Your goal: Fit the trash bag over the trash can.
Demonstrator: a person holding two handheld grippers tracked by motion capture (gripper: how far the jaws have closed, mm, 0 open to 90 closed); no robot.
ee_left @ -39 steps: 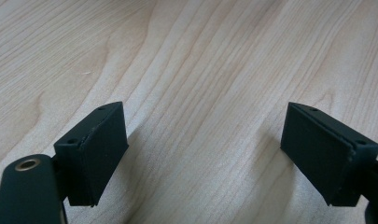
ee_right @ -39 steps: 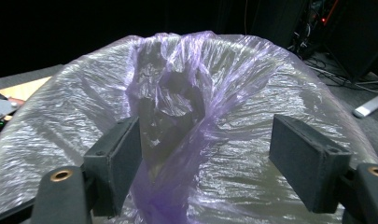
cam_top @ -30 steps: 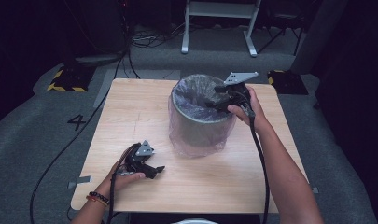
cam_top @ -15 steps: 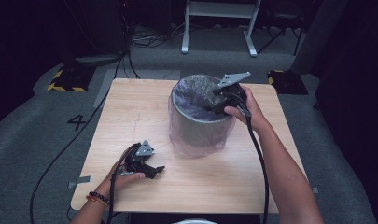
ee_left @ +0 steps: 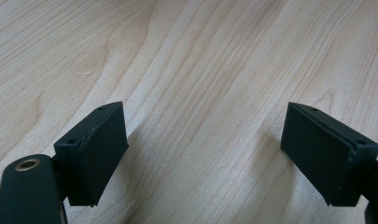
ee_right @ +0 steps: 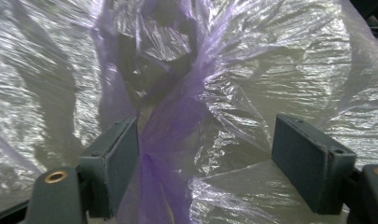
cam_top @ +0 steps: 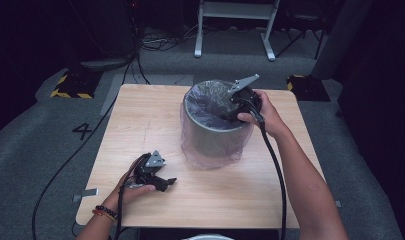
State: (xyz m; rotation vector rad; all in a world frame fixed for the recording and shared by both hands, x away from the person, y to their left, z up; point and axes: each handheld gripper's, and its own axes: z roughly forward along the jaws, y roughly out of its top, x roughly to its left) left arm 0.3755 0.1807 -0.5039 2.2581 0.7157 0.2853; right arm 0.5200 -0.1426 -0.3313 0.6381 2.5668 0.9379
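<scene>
Now my right gripper [cam_top: 229,114], jaws apart inside the bin [cam_top: 212,131], could snag its thin purple liner [ee_right: 168,154] and drag it off; left gripper [cam_top: 167,182] idle, released.

You see a brightly lit table [cam_top: 140,125] amid dark surroundings, glare on crinkled plastic beyond the jaws.

Since a second ago the right gripper [cam_top: 229,114] has shifted slightly along the far right rim of the bin [cam_top: 210,137], its grey plate now tipped up higher, and it reaches into the purple bag liner [ee_right: 186,116] with jaws apart.
</scene>
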